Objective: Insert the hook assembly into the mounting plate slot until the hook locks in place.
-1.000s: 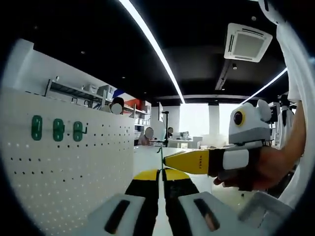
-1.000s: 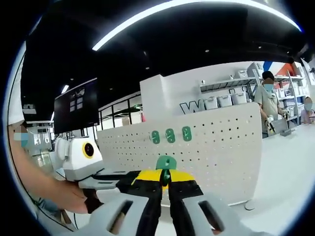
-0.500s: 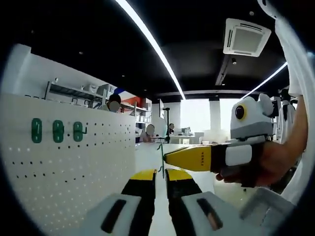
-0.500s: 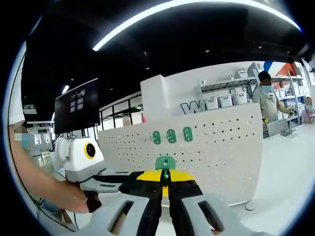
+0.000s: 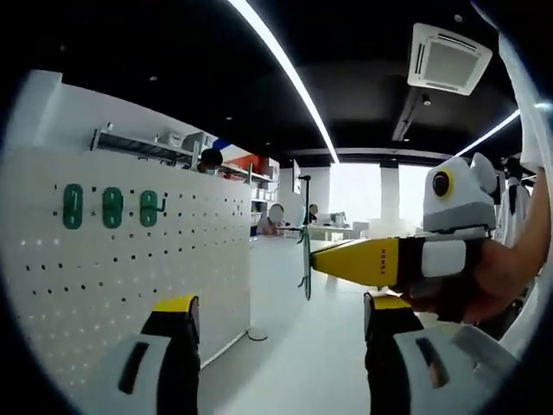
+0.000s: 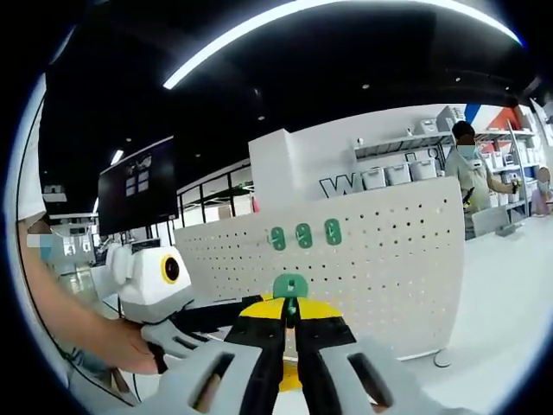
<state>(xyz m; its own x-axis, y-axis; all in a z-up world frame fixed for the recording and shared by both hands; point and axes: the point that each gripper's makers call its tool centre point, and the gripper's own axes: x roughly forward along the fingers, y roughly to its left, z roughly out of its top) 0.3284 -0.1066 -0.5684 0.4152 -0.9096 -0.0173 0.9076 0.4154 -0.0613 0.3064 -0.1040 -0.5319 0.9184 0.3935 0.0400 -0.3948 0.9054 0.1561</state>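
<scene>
A white pegboard plate [image 5: 130, 268] stands upright at the left of the left gripper view, with three green hooks [image 5: 112, 207] in a row near its top. My left gripper [image 5: 281, 304] is open, its jaws wide apart and nothing between them. My right gripper [image 5: 315, 264] comes in from the right, shut on a green hook assembly [image 5: 306, 264] seen edge-on. In the right gripper view my right gripper [image 6: 291, 311] pinches that green hook [image 6: 291, 285] in front of the pegboard [image 6: 380, 268] and its three hooks [image 6: 303, 235]. The left gripper [image 6: 220, 324] sits low at the left.
A person [image 6: 471, 173] stands behind the pegboard by a shelf of boxes [image 6: 389, 177]. A black screen [image 6: 134, 186] hangs at the left. A hand [image 6: 112, 341] holds the left gripper. A white floor [image 5: 294, 346] stretches past the board, with people far off.
My left gripper's jaws have swung from shut to wide open. The right gripper still holds the green hook and has barely moved.
</scene>
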